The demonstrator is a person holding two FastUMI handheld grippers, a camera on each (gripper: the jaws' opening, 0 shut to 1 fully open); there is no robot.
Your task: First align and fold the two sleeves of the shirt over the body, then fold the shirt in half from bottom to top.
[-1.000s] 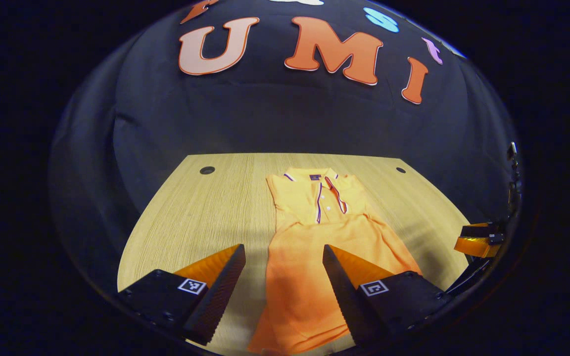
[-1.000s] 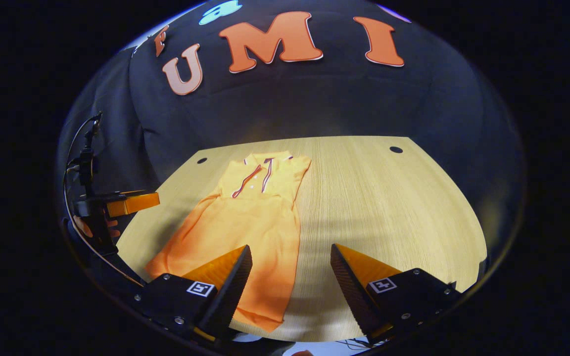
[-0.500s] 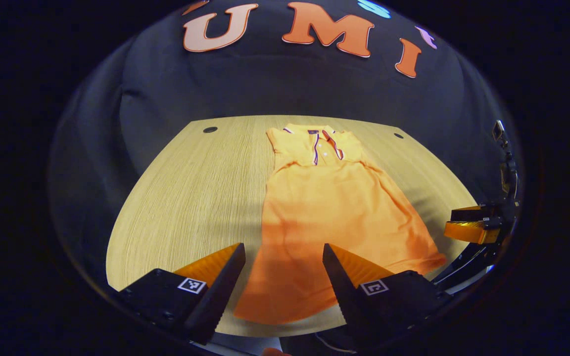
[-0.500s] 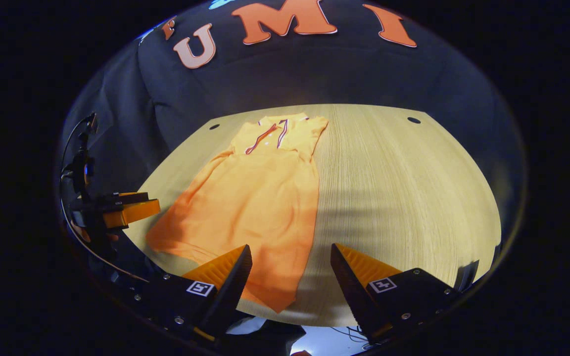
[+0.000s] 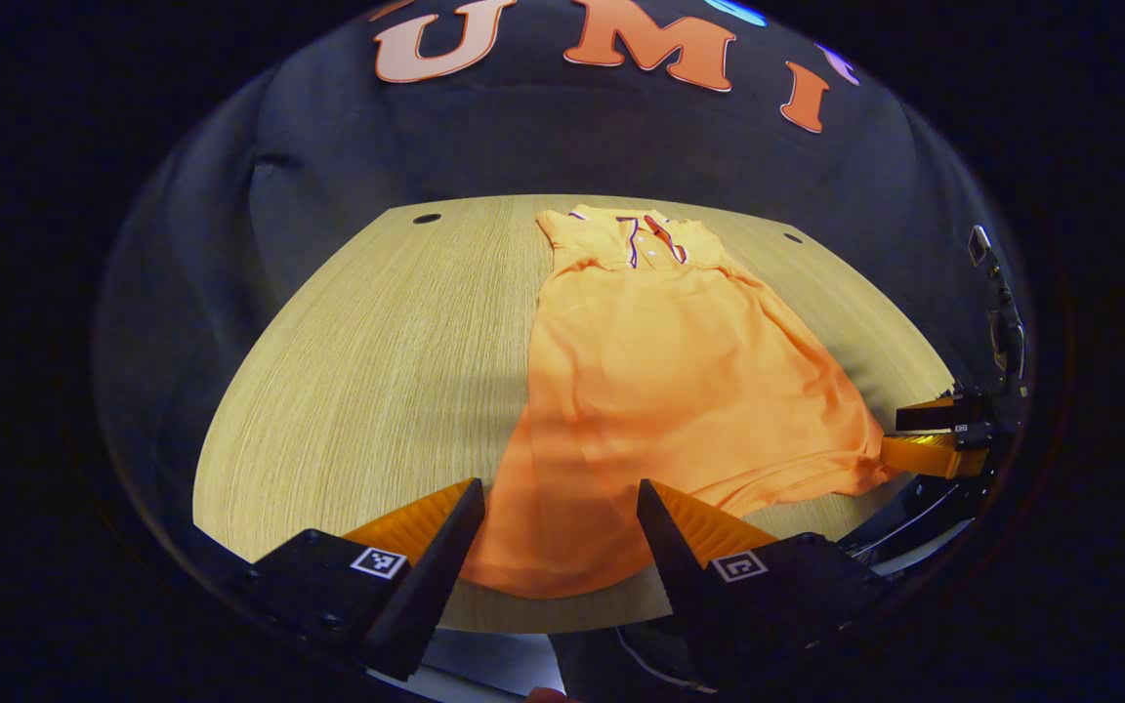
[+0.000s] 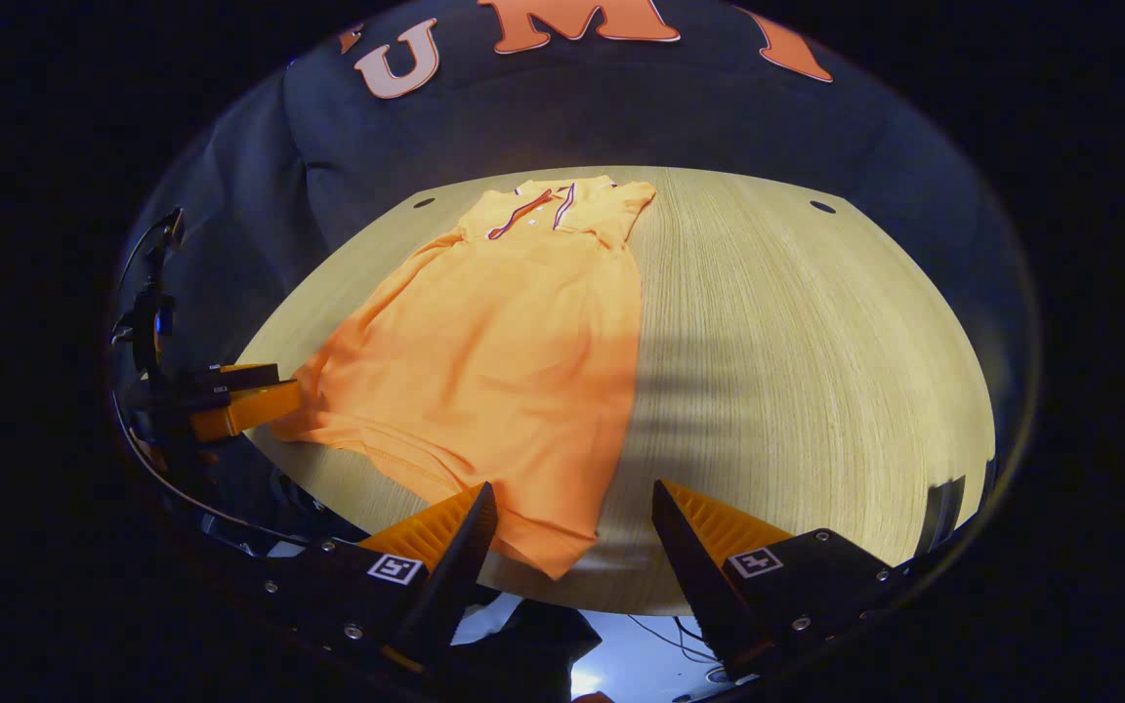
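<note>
An orange polo shirt (image 5: 660,371) lies flat on the wooden table (image 5: 377,371), collar at the far end, hem toward me. No sleeve sticks out at the sides. My left gripper (image 5: 558,490) is open and hovers over the hem's left corner. In the right gripper view the shirt (image 6: 504,342) lies left of centre, and my right gripper (image 6: 572,493) is open above the hem's right corner (image 6: 548,561). Each gripper also appears in the other's view: the right gripper (image 5: 934,444) beside the hem's right end, the left gripper (image 6: 245,405) beside its left end.
Two small dark holes (image 6: 423,203) (image 6: 822,206) mark the table's far corners. Bare wood (image 6: 787,351) spreads wide to the shirt's right. The table's near edge (image 5: 543,625) runs just under the grippers, with floor and cables below it.
Both grippers have drawn back toward the table's near edge, so the whole shirt and its hem have come into sight. The shirt has stayed put. Both grippers stay open.
</note>
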